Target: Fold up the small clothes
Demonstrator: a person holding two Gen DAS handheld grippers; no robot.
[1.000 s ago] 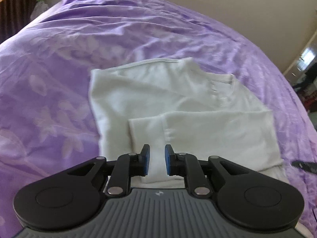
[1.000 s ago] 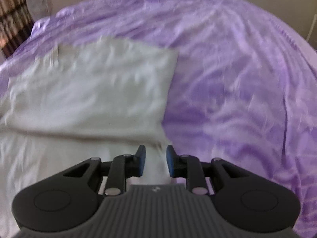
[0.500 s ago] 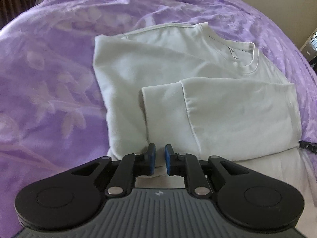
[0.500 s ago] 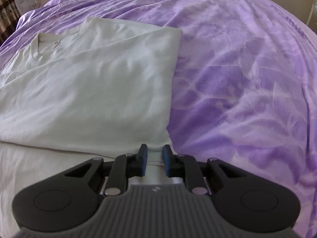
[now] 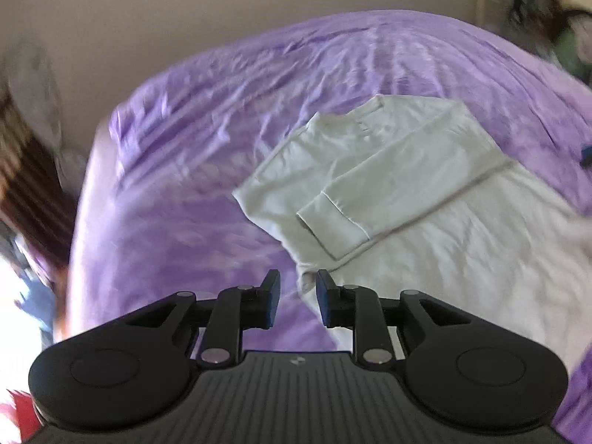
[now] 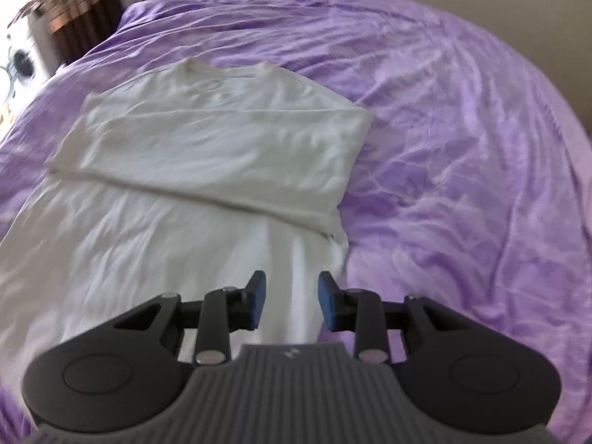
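Observation:
A white T-shirt [image 5: 407, 192] lies flat on the purple bedspread [image 5: 185, 192], collar at the far end, both sleeves folded in across its chest. It also shows in the right wrist view [image 6: 207, 170]. My left gripper [image 5: 298, 298] is open and empty, above the shirt's left side edge near the hem. My right gripper [image 6: 290, 299] is open and empty, above the shirt's lower right part near its side edge. Neither holds cloth.
The purple bedspread [image 6: 462, 148] covers the whole bed. A beige wall [image 5: 185, 18] stands behind it. Brown curtains [image 6: 70, 26] hang at the far left. Dark clutter [image 5: 547, 11] sits off the bed's far right corner.
Both grippers have opened wider and pulled back and up from the shirt. The left view has swung left, so the shirt now lies to its right.

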